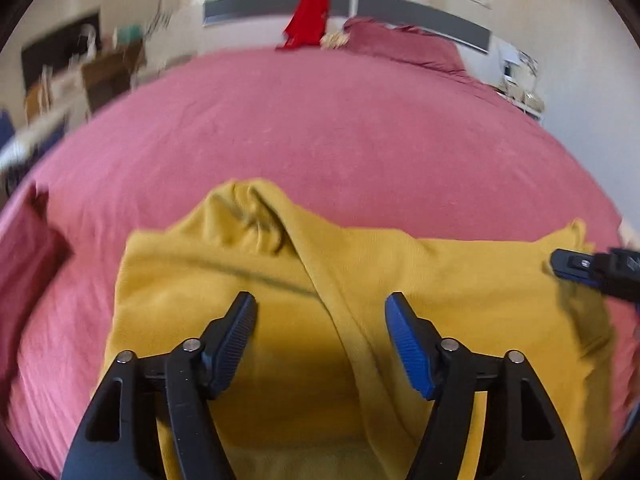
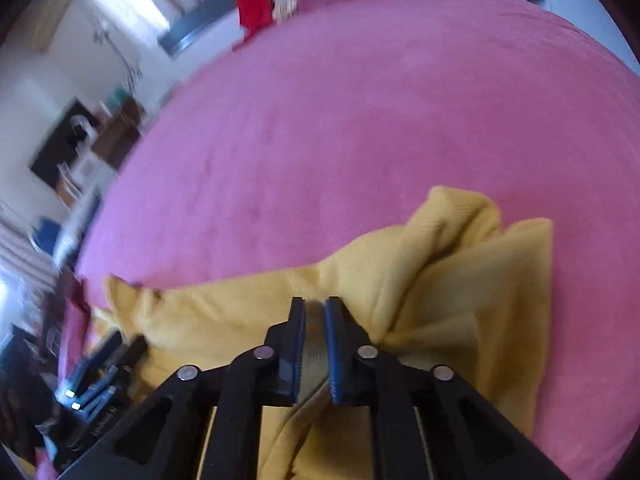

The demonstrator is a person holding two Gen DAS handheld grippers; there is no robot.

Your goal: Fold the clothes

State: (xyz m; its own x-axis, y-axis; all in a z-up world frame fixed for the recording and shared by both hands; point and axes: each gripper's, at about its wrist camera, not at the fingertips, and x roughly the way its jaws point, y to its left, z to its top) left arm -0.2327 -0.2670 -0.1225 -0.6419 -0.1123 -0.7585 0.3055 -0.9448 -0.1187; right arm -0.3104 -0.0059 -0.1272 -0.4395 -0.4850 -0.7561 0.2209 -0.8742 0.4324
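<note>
A mustard-yellow garment (image 1: 248, 280) lies partly folded on the pink bed (image 1: 320, 120), with a bunched ridge running down its middle. My left gripper (image 1: 320, 308) hovers open just above it, its fingers either side of the ridge with nothing between them. The right gripper (image 1: 576, 266) shows at the garment's right edge in the left wrist view. In the right wrist view my right gripper (image 2: 315, 304) is shut on a fold of the yellow garment (image 2: 440, 248), with cloth pinched between its pads. The left gripper (image 2: 100, 364) appears at the lower left there.
A red garment (image 1: 308, 16) hangs at the grey headboard (image 1: 420, 12), next to a maroon pillow (image 1: 400, 42). A dark red cloth (image 1: 24, 264) lies at the bed's left edge. Furniture (image 1: 108, 76) stands left of the bed, a side table (image 1: 520, 88) on the right.
</note>
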